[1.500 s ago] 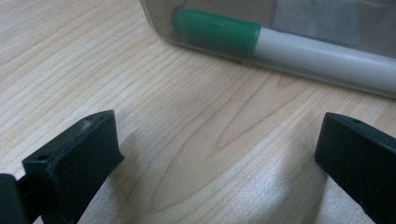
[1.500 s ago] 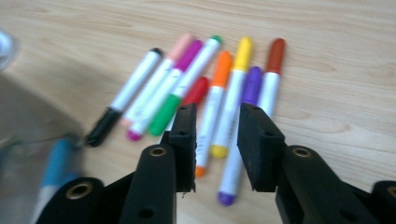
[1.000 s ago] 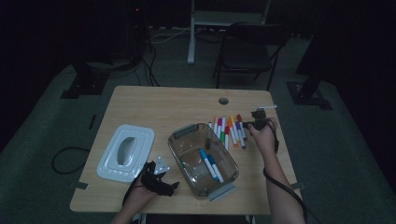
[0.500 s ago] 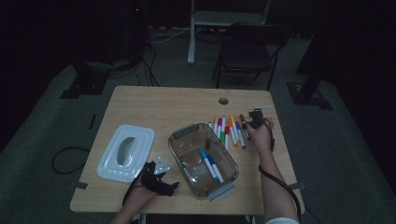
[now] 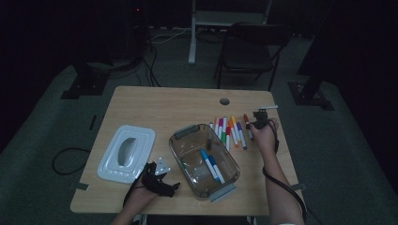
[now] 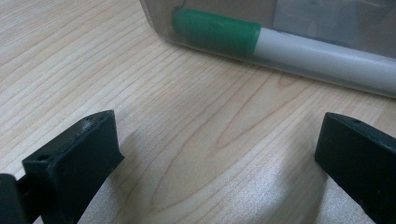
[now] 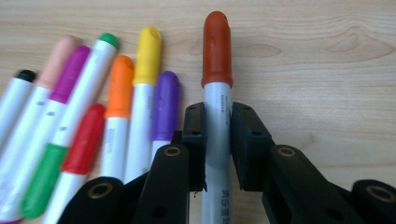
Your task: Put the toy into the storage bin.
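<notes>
My right gripper is shut on the white barrel of a red-capped marker, its jaws having just closed onto it. That marker lies at the right end of a row of coloured markers on the wooden table, where my right gripper is. A clear plastic container left of the row holds two blue-capped markers. My left gripper rests open near the front edge, beside the container. Between its jaws is bare wood; a green-capped marker shows through the container wall.
A white lid lies at the front left of the table. A cable hole sits near the far edge. A dark folding chair and stand bases are on the floor behind the table.
The right hand has shifted slightly left toward the marker row's right end. The left hand and gripper have not moved.
</notes>
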`<state>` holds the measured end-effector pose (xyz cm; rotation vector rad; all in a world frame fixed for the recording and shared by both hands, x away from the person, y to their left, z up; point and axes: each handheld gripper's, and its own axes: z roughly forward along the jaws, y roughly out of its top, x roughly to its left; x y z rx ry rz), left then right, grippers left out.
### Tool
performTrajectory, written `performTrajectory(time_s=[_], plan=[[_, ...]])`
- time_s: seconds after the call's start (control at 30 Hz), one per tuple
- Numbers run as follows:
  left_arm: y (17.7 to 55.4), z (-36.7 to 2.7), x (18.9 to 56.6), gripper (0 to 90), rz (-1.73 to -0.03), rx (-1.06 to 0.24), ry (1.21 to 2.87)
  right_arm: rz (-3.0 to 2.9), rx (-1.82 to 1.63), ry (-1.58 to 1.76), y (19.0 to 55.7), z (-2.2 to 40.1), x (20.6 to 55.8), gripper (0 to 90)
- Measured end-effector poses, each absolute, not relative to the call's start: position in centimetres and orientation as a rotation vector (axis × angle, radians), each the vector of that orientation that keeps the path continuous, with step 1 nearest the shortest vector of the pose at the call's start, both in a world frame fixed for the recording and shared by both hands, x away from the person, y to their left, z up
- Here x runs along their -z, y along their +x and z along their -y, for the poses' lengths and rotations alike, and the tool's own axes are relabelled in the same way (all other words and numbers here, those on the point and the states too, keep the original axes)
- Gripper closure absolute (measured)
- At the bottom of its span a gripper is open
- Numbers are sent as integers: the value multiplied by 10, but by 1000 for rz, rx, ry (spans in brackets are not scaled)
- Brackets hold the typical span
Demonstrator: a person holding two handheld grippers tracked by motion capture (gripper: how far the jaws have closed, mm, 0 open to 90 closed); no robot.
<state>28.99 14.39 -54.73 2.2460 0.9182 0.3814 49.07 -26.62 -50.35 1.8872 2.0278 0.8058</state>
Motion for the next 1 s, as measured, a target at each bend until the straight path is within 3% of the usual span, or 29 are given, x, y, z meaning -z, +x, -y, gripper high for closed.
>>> performTrajectory(time_s=[0.4,1.0], plan=[[290,-144,547,5,-918,-381,2246,-2043,-926,1856,463,259,468,766],[290,-144,547,5,-917,-382,2248,-2172,-1179,1678,394,217,400,766]])
